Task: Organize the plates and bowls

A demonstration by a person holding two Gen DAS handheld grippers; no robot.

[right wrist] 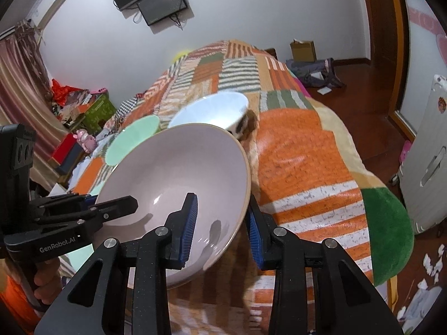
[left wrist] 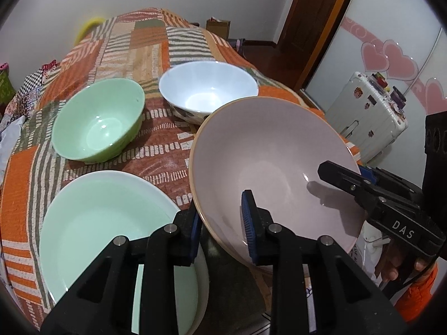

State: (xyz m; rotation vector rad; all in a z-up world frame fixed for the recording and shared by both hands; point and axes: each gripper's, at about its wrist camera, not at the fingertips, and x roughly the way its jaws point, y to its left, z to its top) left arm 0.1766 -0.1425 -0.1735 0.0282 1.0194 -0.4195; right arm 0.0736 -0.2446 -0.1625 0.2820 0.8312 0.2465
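Both grippers, left and right, are clamped on opposite rims of the wide pink bowl, sharing its weight.
It is held tilted above the patchwork bedspread near the bed's front edge, beside the mint plate, probably for stacking; green bowl and white bowl wait farther back.

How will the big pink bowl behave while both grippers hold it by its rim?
The pink bowl looks glazed, so it may slip in the jaws. It seems rigid and probably heavy for its size. Tilted and gripped only at opposite rim edges, it could pivot; likely fragile if dropped.
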